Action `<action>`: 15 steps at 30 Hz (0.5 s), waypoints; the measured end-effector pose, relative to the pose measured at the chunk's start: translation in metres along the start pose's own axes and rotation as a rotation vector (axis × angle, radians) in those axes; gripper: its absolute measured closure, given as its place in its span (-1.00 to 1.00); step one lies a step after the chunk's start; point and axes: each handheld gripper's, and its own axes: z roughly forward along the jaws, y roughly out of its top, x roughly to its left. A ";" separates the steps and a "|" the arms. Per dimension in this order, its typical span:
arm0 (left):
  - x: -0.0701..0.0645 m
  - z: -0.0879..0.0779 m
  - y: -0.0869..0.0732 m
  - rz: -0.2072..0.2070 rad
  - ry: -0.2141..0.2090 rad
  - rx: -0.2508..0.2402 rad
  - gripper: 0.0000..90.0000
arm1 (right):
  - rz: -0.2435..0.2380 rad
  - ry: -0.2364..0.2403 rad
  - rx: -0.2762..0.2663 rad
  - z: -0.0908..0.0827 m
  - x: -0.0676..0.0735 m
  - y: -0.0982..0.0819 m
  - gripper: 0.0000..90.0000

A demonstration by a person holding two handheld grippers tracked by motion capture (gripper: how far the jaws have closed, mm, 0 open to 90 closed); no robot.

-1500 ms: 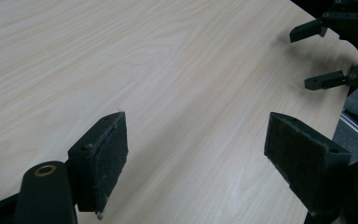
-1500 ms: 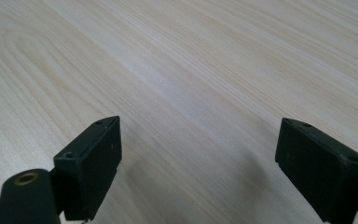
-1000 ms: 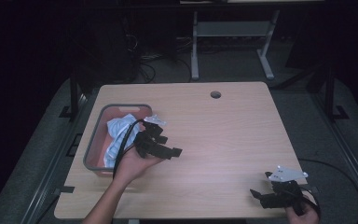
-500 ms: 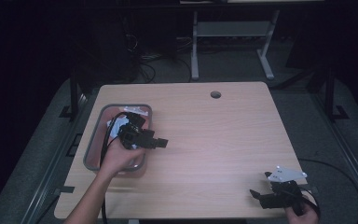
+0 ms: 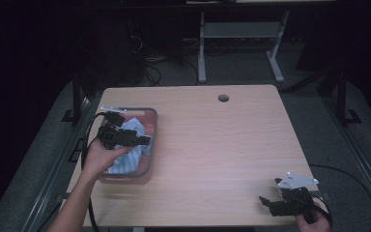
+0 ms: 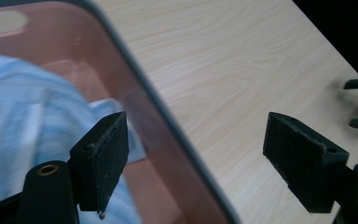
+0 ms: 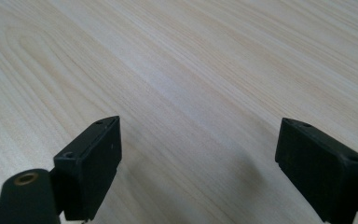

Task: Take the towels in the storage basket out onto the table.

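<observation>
A light blue striped cloth (image 5: 128, 145) lies bunched inside the pink bin (image 5: 150, 145), which sits at the left side of the table (image 5: 222, 145). In the left gripper view the cloth (image 6: 23, 135) fills the bin's floor up toward its grey rim (image 6: 168, 135).

The left gripper (image 5: 142, 140) hangs just above the bin, over the cloth, its jaws pointing toward the bin's right wall. Its jaws stand wide apart with nothing between them; seen from its own camera, the left gripper (image 6: 196, 154) straddles the rim, one jaw above the cloth and the other above bare wood. The person's left hand (image 5: 99, 157) holds it over the bin's left half, with a black cable looping off beside the bin.

Well away from the bin, at the table's near right corner, the right gripper (image 5: 265, 203) rests low over the wood. Its jaws too are spread wide and empty, the right gripper (image 7: 198, 154) facing plain tabletop.
</observation>
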 end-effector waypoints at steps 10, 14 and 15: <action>0.029 -0.003 -0.006 -0.076 0.102 0.011 -0.52 | -0.018 -0.003 0.001 -0.001 0.001 0.000 -0.69; 0.037 -0.001 -0.007 -0.090 0.150 0.036 -0.52 | -0.022 -0.003 0.002 -0.001 0.001 0.000 -0.69; 0.038 0.000 -0.007 -0.093 0.164 0.040 -0.52 | -0.019 -0.004 0.000 -0.001 0.001 0.001 -0.69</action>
